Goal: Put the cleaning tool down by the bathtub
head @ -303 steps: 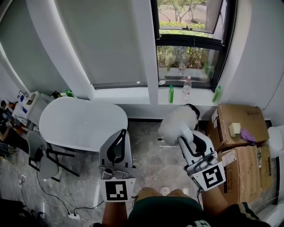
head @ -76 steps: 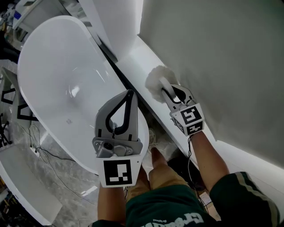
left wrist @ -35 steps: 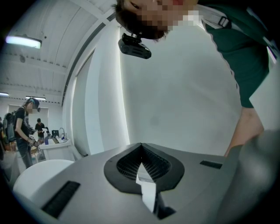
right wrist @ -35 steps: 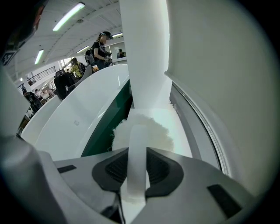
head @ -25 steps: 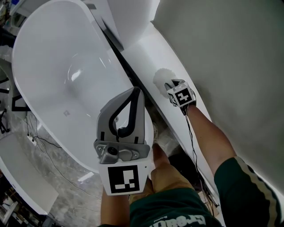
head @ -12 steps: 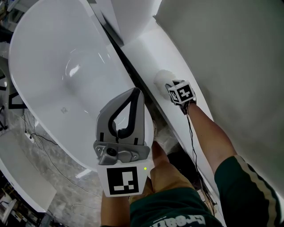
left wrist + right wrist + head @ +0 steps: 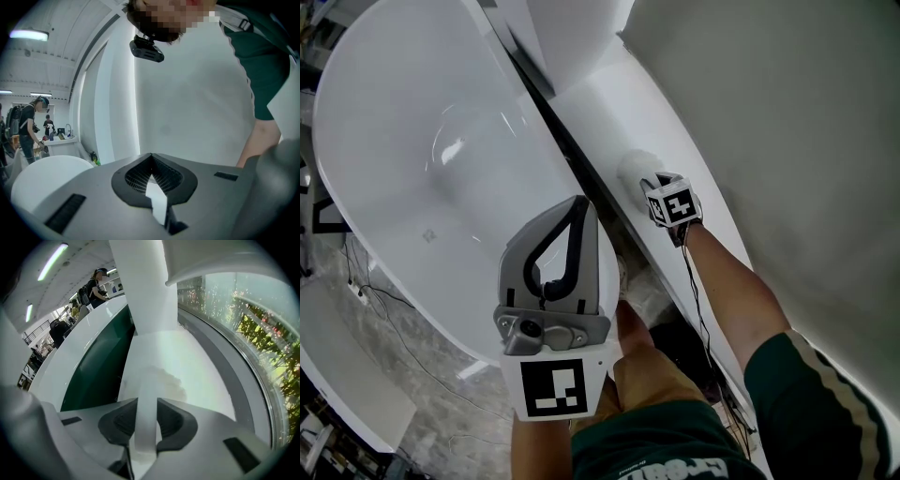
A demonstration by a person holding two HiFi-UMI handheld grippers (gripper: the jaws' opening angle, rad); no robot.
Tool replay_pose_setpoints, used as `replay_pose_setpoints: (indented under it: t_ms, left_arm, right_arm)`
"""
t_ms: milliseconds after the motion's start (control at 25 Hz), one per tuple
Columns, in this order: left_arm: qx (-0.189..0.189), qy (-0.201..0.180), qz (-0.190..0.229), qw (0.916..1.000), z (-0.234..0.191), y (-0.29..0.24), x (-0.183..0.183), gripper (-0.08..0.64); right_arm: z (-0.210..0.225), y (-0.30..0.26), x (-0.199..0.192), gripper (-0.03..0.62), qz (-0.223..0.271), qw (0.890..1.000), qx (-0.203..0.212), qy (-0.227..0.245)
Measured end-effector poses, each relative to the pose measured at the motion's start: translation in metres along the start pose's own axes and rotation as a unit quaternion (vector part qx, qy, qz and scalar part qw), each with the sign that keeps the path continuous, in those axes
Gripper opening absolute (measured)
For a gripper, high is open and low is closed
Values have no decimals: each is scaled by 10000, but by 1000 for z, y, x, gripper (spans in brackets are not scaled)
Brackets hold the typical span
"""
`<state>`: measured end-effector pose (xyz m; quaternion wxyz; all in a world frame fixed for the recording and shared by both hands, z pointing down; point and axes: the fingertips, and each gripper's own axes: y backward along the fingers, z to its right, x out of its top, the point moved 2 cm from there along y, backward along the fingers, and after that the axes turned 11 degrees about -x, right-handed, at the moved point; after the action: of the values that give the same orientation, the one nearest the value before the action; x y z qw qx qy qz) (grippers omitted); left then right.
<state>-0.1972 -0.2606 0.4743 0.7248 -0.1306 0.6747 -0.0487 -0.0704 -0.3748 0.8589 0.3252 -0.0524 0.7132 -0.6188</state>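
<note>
Duster (image 7: 162, 383) clamped in R gripper (image 7: 145, 417), head prob. touching ledge (image 7: 206, 364).

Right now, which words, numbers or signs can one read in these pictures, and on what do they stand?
Shirt print: upside down, cut by the edge; not readable.
Left cube, right cube: square black-and-white markers, no letters.
No other text shows.

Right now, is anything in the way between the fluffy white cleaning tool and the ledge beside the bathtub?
Nothing visible is. The right gripper has its jaws shut on the handle of the fluffy white cleaning tool, whose head is low over a bare stretch of the white ledge beside the white oval bathtub. Whether it touches is unclear.
</note>
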Motion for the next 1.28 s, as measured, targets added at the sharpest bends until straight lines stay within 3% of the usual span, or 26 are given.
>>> replay_pose_setpoints:
  t_ms: [240, 440, 600, 760, 1280]
  left_arm:
    - [-28, 23, -25, 10000, 4, 1, -5, 6]
    - [-55, 69, -49, 9999, 10, 3, -9, 6]
    - [-110, 77, -68, 9999, 13, 5, -13, 6]
    - [-115, 100, -74, 9999, 13, 7, -15, 6]
    - [-170, 164, -65, 9997, 18, -2, -14, 6]
  right_arm:
    - [-3, -3, -2, 97, 217, 9997, 77, 9]
    - [-13, -1, -5, 179, 418, 9982, 382, 183]
    - [-18, 5, -7, 204, 733, 9959, 172, 508]
    - [-15, 11, -9, 221, 975, 9942, -26, 442]
    - [-2, 12, -9, 224, 917, 9953, 0, 322]
